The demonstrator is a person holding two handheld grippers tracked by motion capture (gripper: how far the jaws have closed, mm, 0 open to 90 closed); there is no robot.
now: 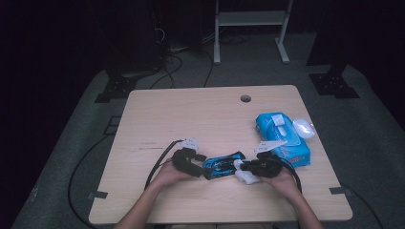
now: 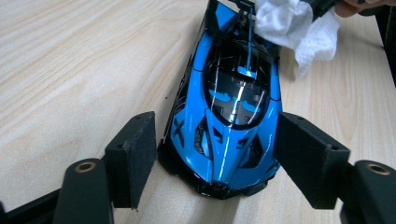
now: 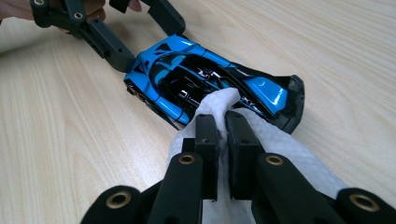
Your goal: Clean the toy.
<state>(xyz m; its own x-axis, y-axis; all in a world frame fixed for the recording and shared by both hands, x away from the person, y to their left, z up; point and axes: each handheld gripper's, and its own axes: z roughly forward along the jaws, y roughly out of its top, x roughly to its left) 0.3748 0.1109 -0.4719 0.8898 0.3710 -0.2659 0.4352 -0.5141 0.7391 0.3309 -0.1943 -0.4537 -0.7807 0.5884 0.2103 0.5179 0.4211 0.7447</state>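
Lying nose-first between the open left claw [image 2: 215, 163], blue toy car [image 2: 231, 102]; right claw [image 3: 223, 126] pinching white wipe [image 3: 219, 105] against its rear.

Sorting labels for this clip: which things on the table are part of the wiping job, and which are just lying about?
In use:
- blue toy car, its nose between the left gripper's open jaws
- white wipe, pinched by the right gripper and pressed to the car's rear

Lying about:
- blue wipes pack on the table
- white object beside the pack; can't tell what it is
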